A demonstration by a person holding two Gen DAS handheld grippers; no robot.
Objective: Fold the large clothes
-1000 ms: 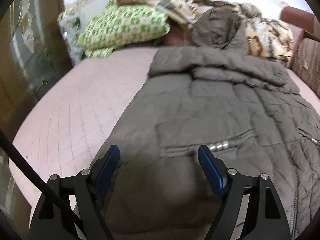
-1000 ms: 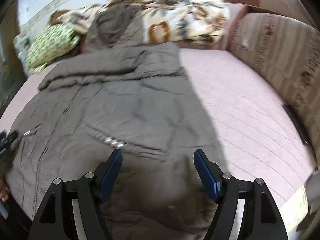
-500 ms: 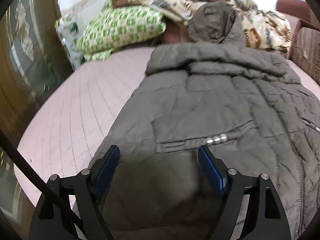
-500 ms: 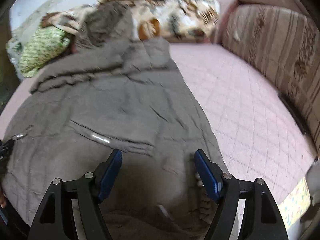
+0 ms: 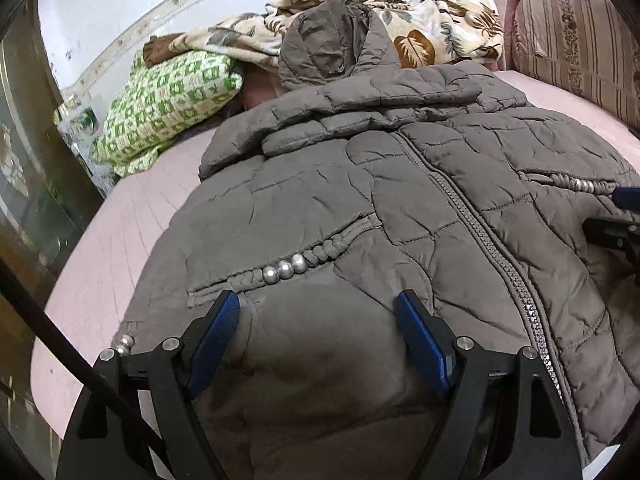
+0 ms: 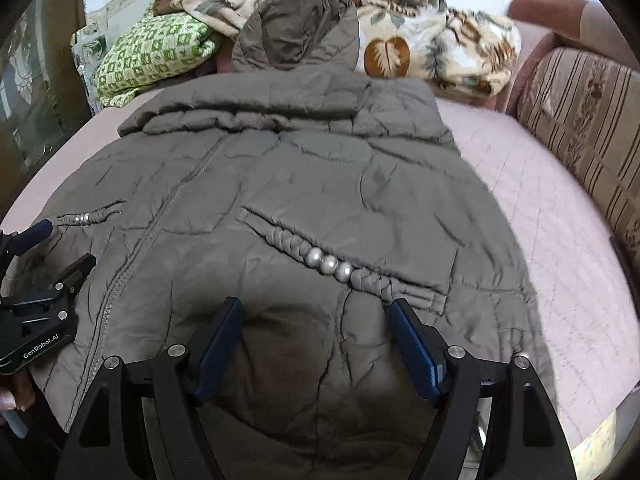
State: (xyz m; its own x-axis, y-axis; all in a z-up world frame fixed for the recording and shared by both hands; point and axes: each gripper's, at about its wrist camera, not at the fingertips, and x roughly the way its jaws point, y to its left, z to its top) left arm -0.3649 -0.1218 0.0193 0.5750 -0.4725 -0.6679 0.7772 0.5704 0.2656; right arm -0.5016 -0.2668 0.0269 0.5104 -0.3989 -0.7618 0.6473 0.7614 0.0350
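Grey quilted coat (image 5: 360, 208) lies front-up on the pink bed (image 5: 132, 216), sleeves tucked across the chest, body not folded yet. Left gripper (image 5: 316, 340) and right gripper (image 6: 316, 340) hover over the hem, jaws wide, nothing gripped. Bed free both sides; pillow (image 5: 168, 100), blanket (image 6: 420, 44) crowd the hood (image 6: 296, 36).

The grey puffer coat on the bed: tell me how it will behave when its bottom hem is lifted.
The grey puffer coat looks quilted and creased, so it will probably sag floppily rather than hold shape. Its puffy padding suggests it is light for its bulk. The smooth shell may slip between pads, and the hood will likely drag behind.
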